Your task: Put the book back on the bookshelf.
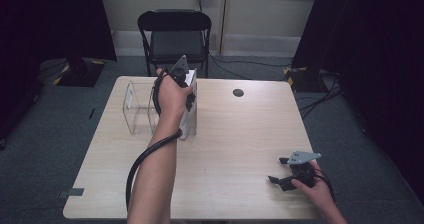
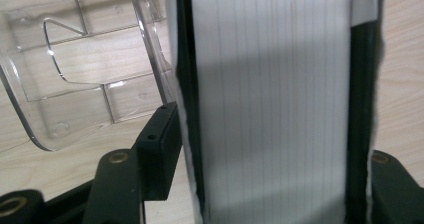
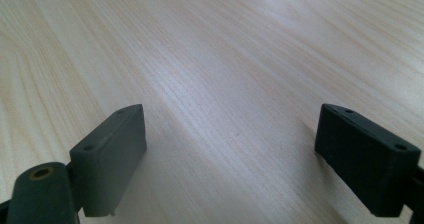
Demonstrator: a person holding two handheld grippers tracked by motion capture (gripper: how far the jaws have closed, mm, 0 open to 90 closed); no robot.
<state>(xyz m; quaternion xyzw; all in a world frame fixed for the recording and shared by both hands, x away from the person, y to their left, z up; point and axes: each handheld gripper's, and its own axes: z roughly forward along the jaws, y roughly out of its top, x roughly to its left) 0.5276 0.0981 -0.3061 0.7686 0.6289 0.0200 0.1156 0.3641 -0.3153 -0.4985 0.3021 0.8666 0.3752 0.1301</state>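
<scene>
On the left half of the table (image 1: 225, 149), your left gripper (image 1: 186, 84) has its jaws around a white book (image 2: 270, 109) that stands tall, long side up and down, just beside a clear plastic holder (image 1: 137, 106); whether the pads press on it, you cannot tell. No words can be read on it. Far right, your right gripper (image 3: 230, 154) rests low with jaws wide apart, holding nothing.

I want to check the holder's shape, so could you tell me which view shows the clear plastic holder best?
The high view: the whole clear plastic holder stands on the table beside the book at the left gripper. The left gripper view gives a close, cropped part of it; the right gripper view looks at tabletop.
</scene>
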